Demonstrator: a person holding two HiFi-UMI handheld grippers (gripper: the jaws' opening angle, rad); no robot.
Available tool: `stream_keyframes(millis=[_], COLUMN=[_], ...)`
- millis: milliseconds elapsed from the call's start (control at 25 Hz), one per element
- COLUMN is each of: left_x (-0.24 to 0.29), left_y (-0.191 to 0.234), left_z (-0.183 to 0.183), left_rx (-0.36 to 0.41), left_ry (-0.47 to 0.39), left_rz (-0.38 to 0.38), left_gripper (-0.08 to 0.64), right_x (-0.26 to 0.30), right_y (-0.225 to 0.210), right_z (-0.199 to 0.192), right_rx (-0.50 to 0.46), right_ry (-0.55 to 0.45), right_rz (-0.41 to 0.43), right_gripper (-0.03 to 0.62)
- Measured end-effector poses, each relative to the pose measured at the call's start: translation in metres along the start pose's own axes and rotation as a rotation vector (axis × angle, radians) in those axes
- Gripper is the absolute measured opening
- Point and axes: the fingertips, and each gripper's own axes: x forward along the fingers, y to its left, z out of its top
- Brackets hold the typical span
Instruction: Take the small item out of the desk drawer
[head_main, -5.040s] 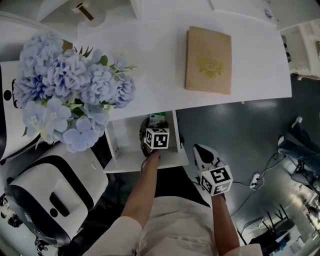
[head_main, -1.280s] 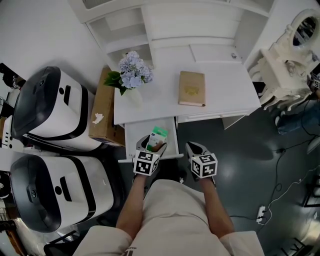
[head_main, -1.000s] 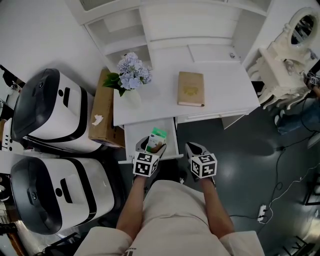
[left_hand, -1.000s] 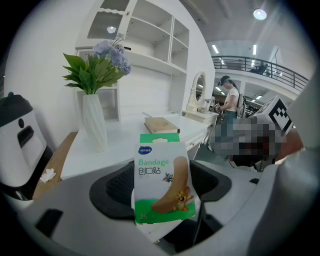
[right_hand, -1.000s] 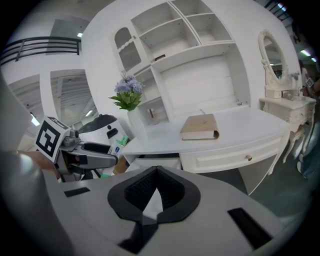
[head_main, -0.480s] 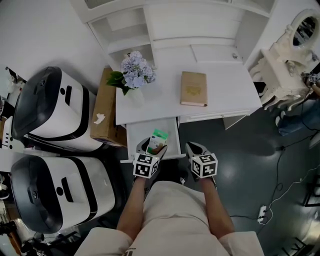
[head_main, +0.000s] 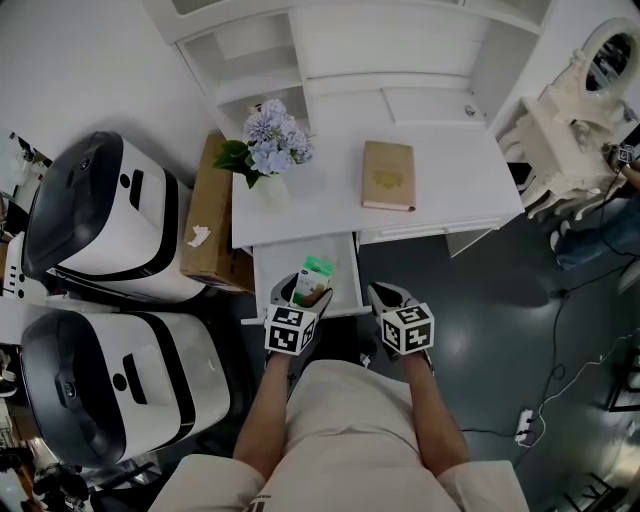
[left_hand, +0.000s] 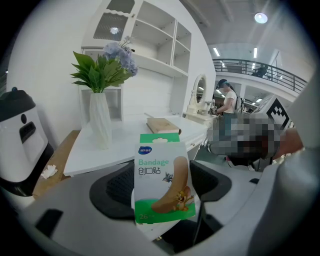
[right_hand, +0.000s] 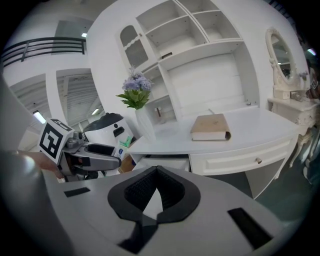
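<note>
A green and white bandage box (head_main: 316, 279) is held upright over the open white drawer (head_main: 271, 290) of the desk (head_main: 455, 185). My left gripper (head_main: 304, 291) is shut on its lower part. In the left gripper view the bandage box (left_hand: 161, 170) fills the gap of my left gripper (left_hand: 163, 186), with the black pads (left_hand: 118, 189) pressed to its sides. My right gripper (head_main: 386, 296) hovers to the right of the drawer, in front of the desk edge. In its own view the right gripper (right_hand: 157, 172) is shut with nothing in it.
On the desk stand a vase of blue flowers (head_main: 268, 152) and a tan book (head_main: 388, 175). Two large white and black machines (head_main: 95, 235) and a cardboard box (head_main: 208, 225) crowd the left. An ornate white dresser (head_main: 575, 125) is at the right. Cables lie on the dark floor (head_main: 540, 330).
Five seconds ago the left gripper was down in the drawer; now it holds the bandage box above it and the view is from higher up. Over the last second nothing has moved.
</note>
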Motion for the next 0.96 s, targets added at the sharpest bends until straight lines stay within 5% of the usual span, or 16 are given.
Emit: stream_keyframes(millis=[960], left_x=[0.0059], left_y=[-0.0025], left_z=[0.0004], left_rx=[0.012], left_ry=[0.005], left_rz=[-0.014], left_gripper=[0.359], right_x=[0.0045], right_y=[0.0074], right_z=[-0.0009], right_rx=[-0.074], right_ry=[0.022], right_rz=[0.026], right_gripper=[0.025])
